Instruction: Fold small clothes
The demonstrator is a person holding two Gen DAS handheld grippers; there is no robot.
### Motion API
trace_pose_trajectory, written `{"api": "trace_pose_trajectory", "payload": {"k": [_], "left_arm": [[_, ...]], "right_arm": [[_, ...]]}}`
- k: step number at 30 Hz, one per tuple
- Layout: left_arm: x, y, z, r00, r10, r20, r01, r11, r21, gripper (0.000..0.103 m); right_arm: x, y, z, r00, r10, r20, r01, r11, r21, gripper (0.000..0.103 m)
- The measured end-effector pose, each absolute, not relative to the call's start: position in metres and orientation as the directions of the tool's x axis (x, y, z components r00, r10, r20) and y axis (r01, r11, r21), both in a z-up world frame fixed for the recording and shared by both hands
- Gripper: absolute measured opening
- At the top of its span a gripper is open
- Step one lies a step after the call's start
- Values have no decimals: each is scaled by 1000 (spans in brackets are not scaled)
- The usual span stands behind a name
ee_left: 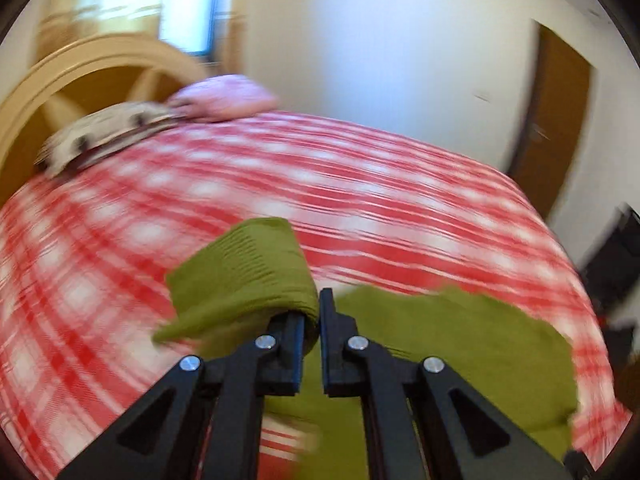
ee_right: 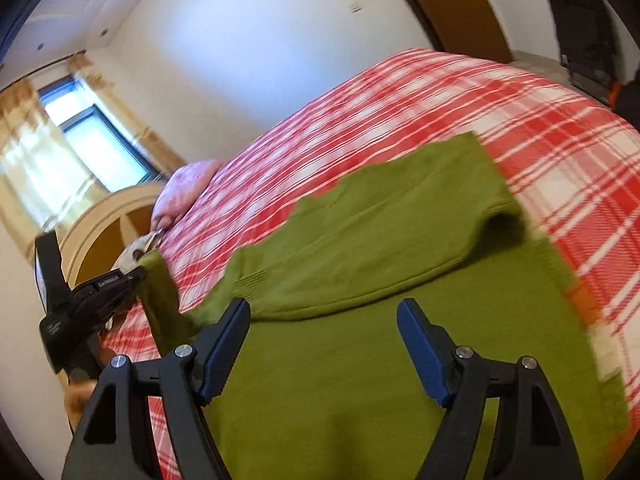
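1. We have a green knit sweater (ee_right: 380, 320) spread on the red-and-white plaid bedcover (ee_right: 460, 92), lying at the near edge of the bed, with most of its body flat under our right gripper (ee_right: 324, 344).

2. Our left gripper (ee_left: 314, 320) has its jaws pinched together on the ribbed cuff end of a sleeve (ee_left: 244, 272). The cloth bunches and rolls over the left finger, and the sleeve is lifted off the bedcover. In the right wrist view the same gripper (ee_right: 138, 274) shows at the left, with the sleeve (ee_right: 160, 304) drooping from it.

3. Our right gripper hangs wide apart above the sweater's body and holds nothing; the pads do not touch the knit.

4. We judge the sweater soft and light, with no stiffness at all: the sleeve sags from the pinch, and a fold (ee_right: 500, 220) on the far right stands up in a loose hump.

5. The knit looks grippy and not slippery, so a small pinch should hold, though it may stretch if dragged.

6. Good holds, we think, are the firmer ribbed parts: cuffs, hem and shoulder seams. Pinching mid-panel would likely gather only one layer.

7. Far left at the headboard lie a pink pillow (ee_left: 224, 98) and a patterned one (ee_left: 108, 132), well apart from the sweater.
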State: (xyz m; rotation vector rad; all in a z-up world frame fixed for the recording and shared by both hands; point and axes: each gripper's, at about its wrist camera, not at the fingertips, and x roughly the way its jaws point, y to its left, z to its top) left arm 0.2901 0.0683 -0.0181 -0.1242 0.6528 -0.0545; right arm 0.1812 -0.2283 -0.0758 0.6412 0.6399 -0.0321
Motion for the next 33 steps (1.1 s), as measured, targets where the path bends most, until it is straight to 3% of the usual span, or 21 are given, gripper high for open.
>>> {"api": "trace_pose_trajectory", "payload": {"k": [5, 8, 11, 14, 16, 18, 25, 30, 32, 33], "left_arm": [[279, -18, -51, 733, -201, -650, 170, 979, -111, 6], [276, -49, -82, 691, -188, -698, 196, 978, -70, 6], [271, -50, -100, 614, -217, -759, 231, 969, -90, 15], [255, -34, -101, 569, -253, -782, 236, 962, -139, 45], [233, -11, -93, 633, -222, -742, 193, 973, -126, 74], [212, 15, -87, 703, -161, -692, 130, 987, -97, 81], [210, 62, -120, 674, -17, -739, -32, 998, -52, 81], [204, 72, -136, 680, -48, -732, -82, 986, -142, 81], [204, 71, -139, 679, -45, -733, -88, 986, -142, 83], [203, 69, -139, 683, -44, -729, -82, 987, -137, 87]], "right_arm": [[170, -251, -87, 798, 133, -588, 274, 788, 552, 77], [166, -260, -91, 792, 131, -597, 288, 781, 554, 77], [166, -266, -92, 792, 142, -594, 290, 768, 570, 77], [176, -267, -92, 794, 202, -574, 269, 729, 630, 77], [193, -262, -89, 788, 278, -549, 216, 710, 670, 77], [212, -255, -91, 768, 325, -552, 186, 712, 677, 77], [291, -207, -107, 681, 283, -676, 118, 868, 483, 77], [322, -177, -133, 624, 163, -764, 130, 943, 307, 76], [325, -163, -133, 637, 100, -765, 98, 973, 208, 51], [325, -159, -134, 633, 89, -769, 85, 979, 184, 25]]}}
